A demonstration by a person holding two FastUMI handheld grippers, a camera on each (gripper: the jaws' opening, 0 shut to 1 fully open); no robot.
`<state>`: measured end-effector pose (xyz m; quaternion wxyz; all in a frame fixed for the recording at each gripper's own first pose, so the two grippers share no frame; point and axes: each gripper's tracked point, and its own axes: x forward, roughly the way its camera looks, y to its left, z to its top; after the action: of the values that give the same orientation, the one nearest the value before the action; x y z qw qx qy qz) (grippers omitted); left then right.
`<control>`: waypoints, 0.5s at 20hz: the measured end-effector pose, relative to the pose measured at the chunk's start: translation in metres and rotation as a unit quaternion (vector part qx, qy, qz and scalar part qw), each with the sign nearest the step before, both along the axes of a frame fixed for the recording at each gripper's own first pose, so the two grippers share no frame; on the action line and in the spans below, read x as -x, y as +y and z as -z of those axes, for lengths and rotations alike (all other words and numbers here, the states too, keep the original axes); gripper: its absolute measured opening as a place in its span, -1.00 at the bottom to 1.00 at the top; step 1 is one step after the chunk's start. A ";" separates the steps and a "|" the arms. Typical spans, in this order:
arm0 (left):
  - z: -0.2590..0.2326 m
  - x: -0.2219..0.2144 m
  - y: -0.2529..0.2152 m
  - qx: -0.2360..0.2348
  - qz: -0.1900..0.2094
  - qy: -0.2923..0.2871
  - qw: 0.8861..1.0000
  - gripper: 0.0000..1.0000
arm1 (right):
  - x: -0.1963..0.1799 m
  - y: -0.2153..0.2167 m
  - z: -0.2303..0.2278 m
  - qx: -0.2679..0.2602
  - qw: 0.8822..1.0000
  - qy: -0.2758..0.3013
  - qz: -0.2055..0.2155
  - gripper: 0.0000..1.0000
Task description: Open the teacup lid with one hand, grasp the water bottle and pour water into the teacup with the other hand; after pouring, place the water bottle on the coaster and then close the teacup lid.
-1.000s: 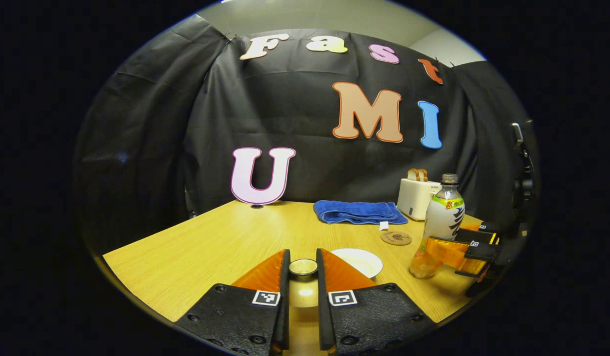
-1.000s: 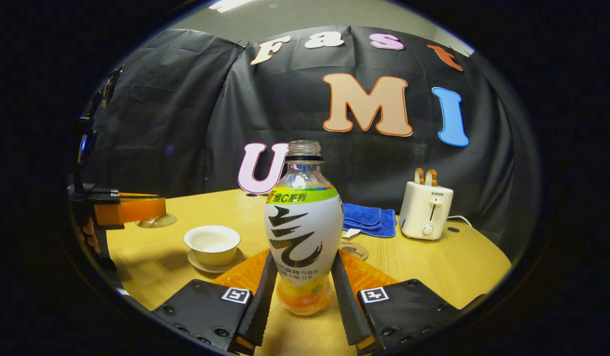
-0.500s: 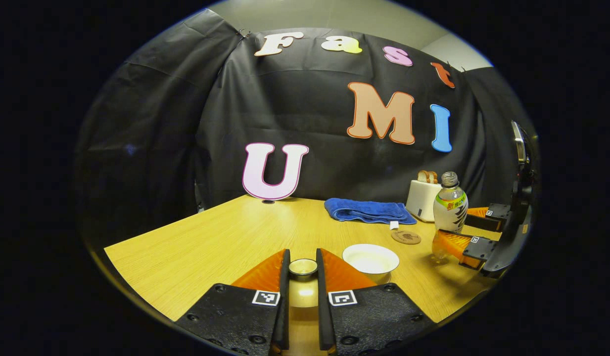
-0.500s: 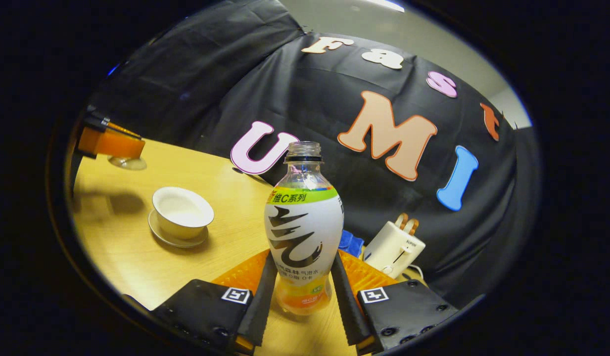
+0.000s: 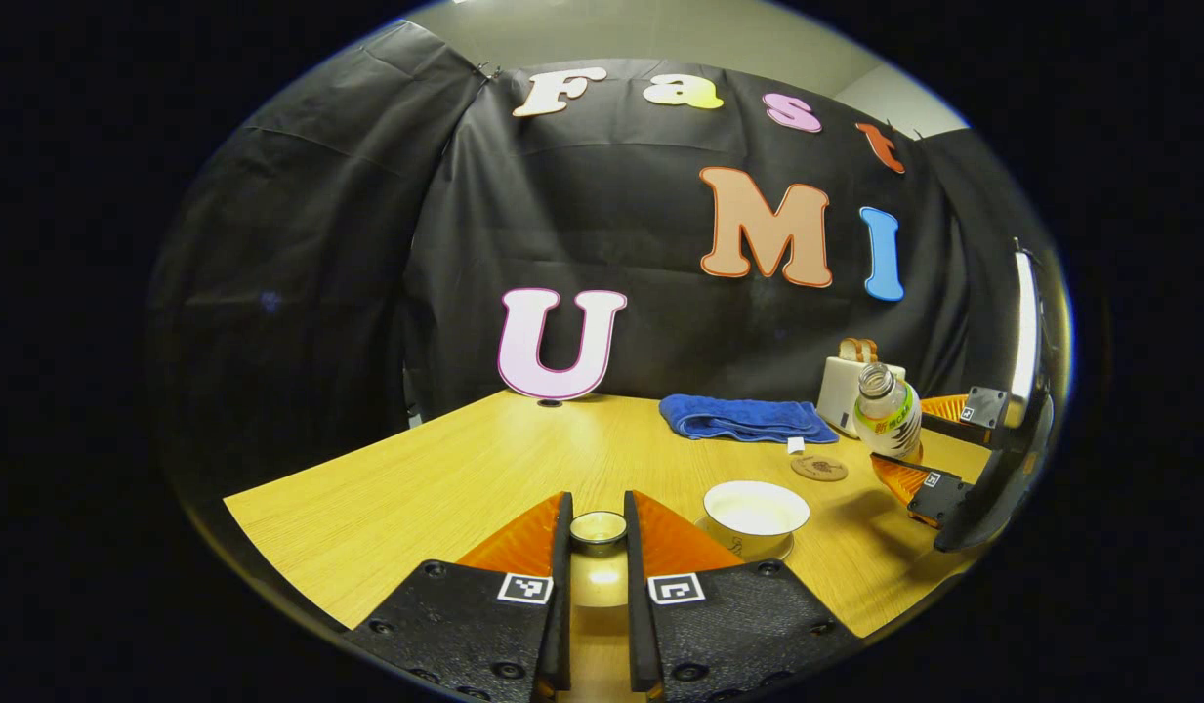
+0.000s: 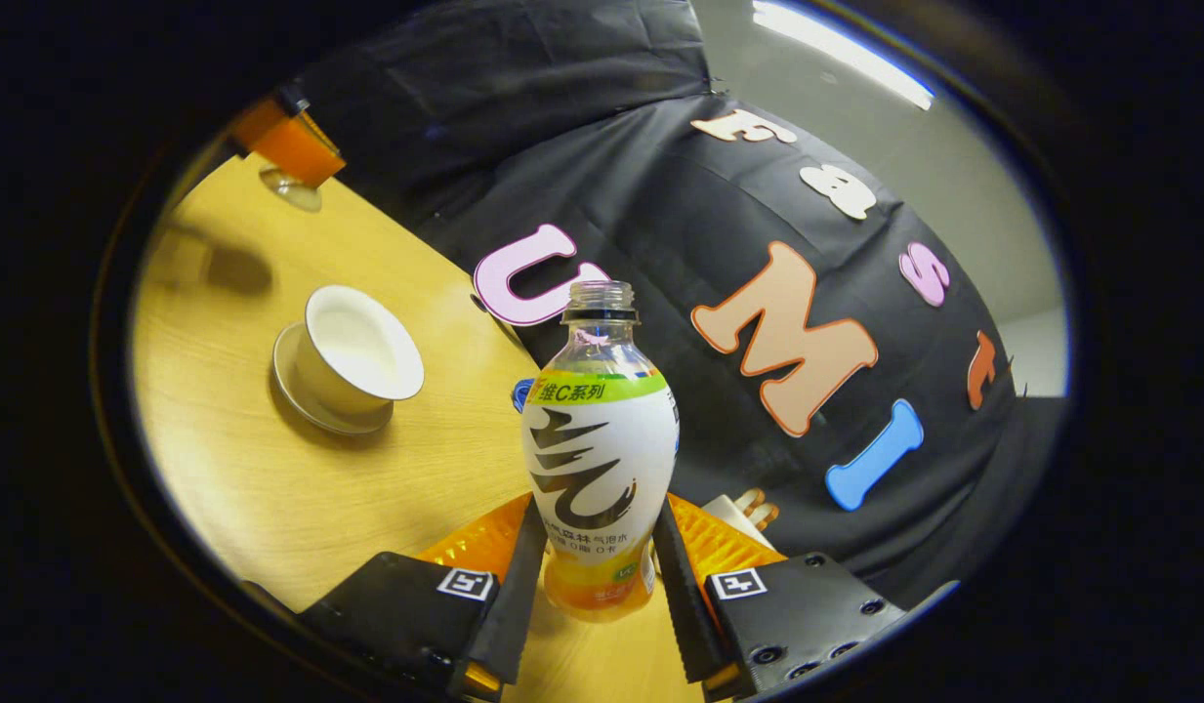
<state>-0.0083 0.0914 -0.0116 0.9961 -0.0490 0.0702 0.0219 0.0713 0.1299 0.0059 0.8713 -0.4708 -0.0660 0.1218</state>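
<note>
Tilting toward the open teacup [image 6: 352, 353], the water bottle [image 6: 599, 459] sits clamped between the two fingers of the right gripper [image 6: 597, 576], uncapped and leaning at an angle in the left gripper view [image 5: 885, 418], lifted clear of the wooden table [image 5: 465, 478] and off to the far side of the cup. The left gripper [image 5: 598, 535] is closed narrowly on the knob of the teacup lid [image 5: 599, 528], holding it in the air well apart from the cup, which stands on its saucer [image 6: 313, 405]. The pour looks about to begin: a clean job likely means bringing the bottle's mouth over the middle of the cup before tipping further, then tipping slowly so the stream does not overshoot the rim, with the lid kept aside out of the way. The cork coaster [image 5: 819, 468] waits just beyond the cup, near a folded blue towel [image 5: 743, 418] and a white toaster [image 5: 851, 386]. Printed characters wrap the bottle's green band and white sleeve; the toaster's front is too small to make out here.
</note>
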 end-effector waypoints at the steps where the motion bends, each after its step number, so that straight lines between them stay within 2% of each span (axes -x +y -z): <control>1: 0.000 0.001 0.002 -0.001 -0.002 0.000 1.000 -0.58 | 0.001 0.001 -0.002 0.017 1.000 -0.008 -0.003 0.31; 5: -0.002 0.004 0.007 0.006 -0.006 0.001 1.000 -0.58 | 0.006 0.007 -0.005 0.087 0.995 -0.036 -0.014 0.32; 10: -0.007 0.007 0.014 0.005 -0.015 -0.005 1.000 -0.58 | 0.007 0.013 0.000 0.163 0.984 -0.067 -0.032 0.31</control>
<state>-0.0158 0.1055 -0.0051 0.9958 -0.0550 0.0643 0.0364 0.0638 0.1426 0.0064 0.7722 -0.6112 -0.1187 0.1266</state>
